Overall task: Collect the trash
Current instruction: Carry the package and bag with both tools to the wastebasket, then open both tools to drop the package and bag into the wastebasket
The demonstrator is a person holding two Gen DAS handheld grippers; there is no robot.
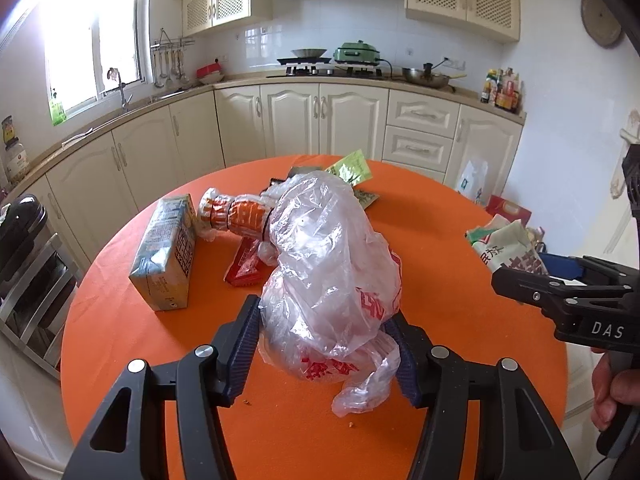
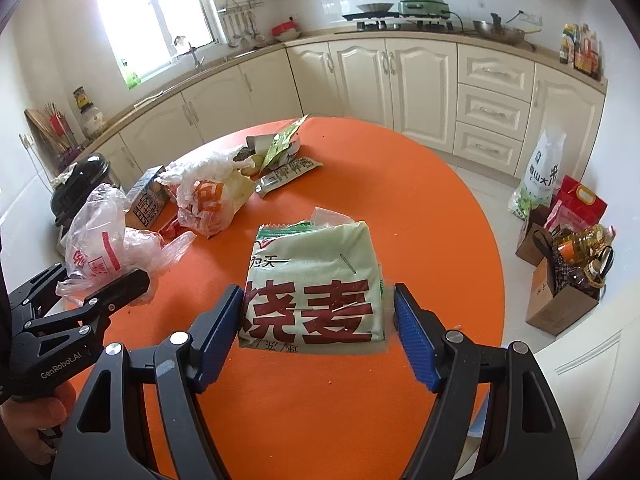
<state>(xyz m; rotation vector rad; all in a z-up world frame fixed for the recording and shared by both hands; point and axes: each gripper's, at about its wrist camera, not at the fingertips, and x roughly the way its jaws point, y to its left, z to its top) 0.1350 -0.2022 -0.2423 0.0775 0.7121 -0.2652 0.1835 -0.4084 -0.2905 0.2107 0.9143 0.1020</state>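
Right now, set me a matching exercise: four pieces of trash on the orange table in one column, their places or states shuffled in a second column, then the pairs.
Things:
1. clear plastic bag
2. green packet
3. drink carton
4. red wrapper

Places or states:
A. lying flat between carton and clear bag
B. between the left gripper's fingers
C. lying on its side, left of the pile
D. between the right gripper's fingers

Pairs: 1-B, 2-D, 3-C, 4-A

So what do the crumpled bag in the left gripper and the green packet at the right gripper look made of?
Crumpled bag: thin clear plastic film, glossy; wrinkles catch light and things show through it. Green packet: probably printed plastic wrapper, smooth and slightly shiny, with a crimped edge.
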